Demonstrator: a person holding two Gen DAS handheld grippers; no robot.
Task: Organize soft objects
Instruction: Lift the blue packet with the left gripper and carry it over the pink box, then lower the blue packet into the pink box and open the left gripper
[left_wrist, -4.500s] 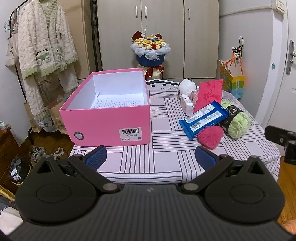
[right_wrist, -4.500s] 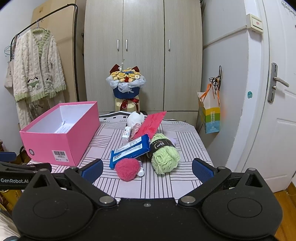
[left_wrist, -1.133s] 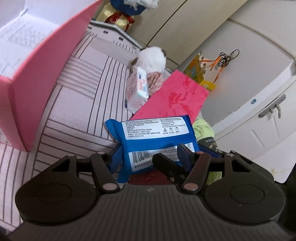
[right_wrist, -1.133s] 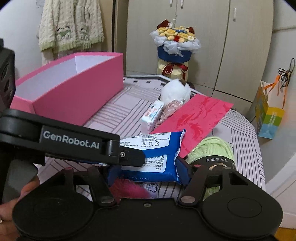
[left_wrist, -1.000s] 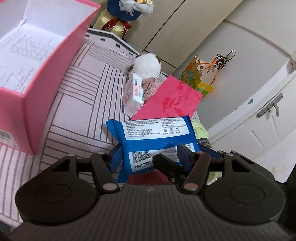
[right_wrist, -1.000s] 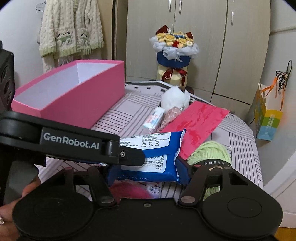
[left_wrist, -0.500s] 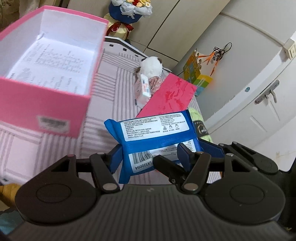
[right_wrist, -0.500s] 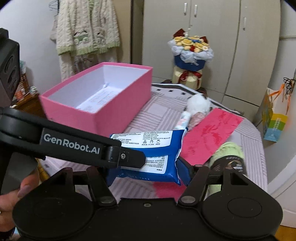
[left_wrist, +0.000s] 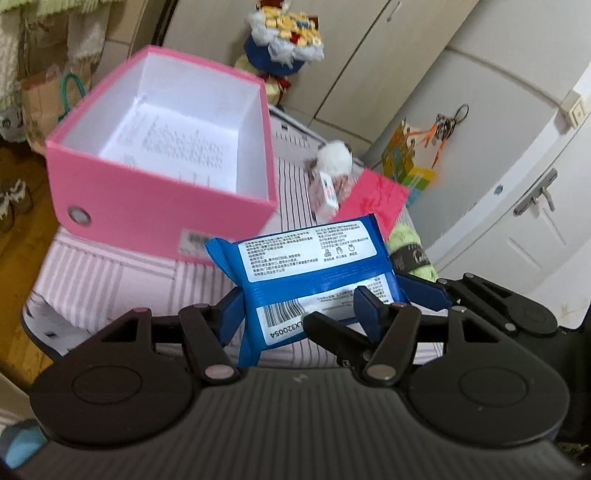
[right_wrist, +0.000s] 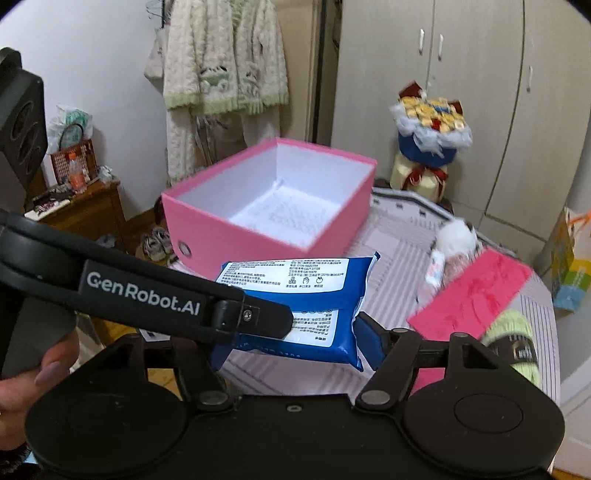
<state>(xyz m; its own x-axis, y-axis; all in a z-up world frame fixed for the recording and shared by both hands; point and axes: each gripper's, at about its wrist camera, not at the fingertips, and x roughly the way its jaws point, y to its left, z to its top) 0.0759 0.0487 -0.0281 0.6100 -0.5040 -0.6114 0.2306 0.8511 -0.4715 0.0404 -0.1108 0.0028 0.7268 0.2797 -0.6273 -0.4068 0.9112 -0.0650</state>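
Observation:
Both grippers hold one blue wipes pack (left_wrist: 306, 269) in the air above the striped table (left_wrist: 110, 280). My left gripper (left_wrist: 299, 306) is shut on its near end. My right gripper (right_wrist: 291, 332) is shut on it from the other side; the pack (right_wrist: 306, 295) fills its jaws. The open pink box (left_wrist: 162, 166) stands to the left and ahead, with a printed sheet on its white floor; it also shows in the right wrist view (right_wrist: 273, 206). The pack hangs lower right of the box's front corner.
On the table lie a red envelope (left_wrist: 373, 203), a white plush ball (left_wrist: 334, 158), a small tissue packet (left_wrist: 327, 192) and green yarn (left_wrist: 406, 247). A flower bouquet (right_wrist: 428, 140) stands behind the table. Cupboards and a door lie beyond.
Both grippers have lifted the blue pack off the table and carried it left toward the pink box. The pink pompom beneath it is out of view now.

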